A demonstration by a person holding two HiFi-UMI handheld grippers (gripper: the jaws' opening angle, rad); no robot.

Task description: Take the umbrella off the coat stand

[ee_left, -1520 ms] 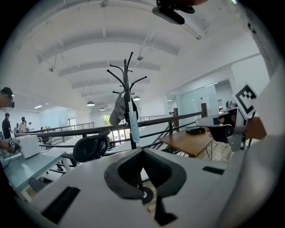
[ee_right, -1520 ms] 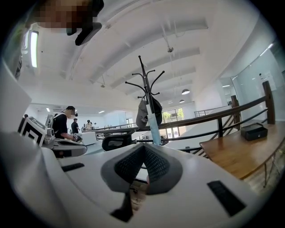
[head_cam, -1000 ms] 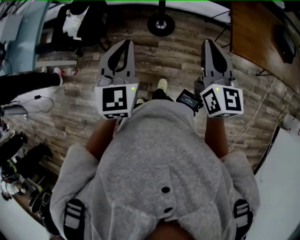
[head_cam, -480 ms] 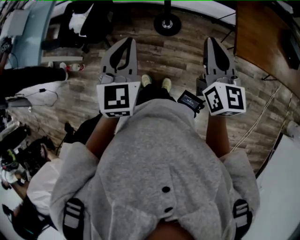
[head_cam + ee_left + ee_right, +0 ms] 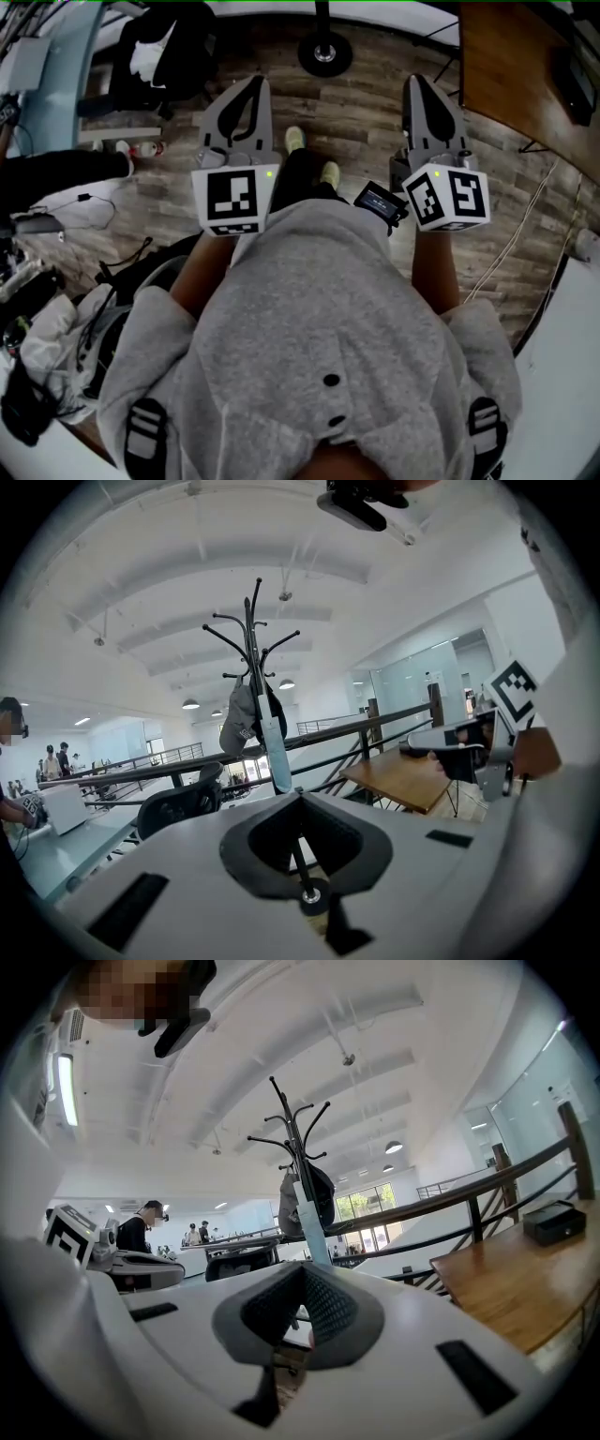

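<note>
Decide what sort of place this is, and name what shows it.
Most likely an open-plan office or workshop hall: a black office chair, a wooden desk beside a railing, and a coat stand.

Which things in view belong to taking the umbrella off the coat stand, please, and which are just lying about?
For the job: umbrella, coat stand, left claw, right claw, both shut and empty.
Lying about: grey cap on the stand, wooden table, office chair, black box on that table.
</note>
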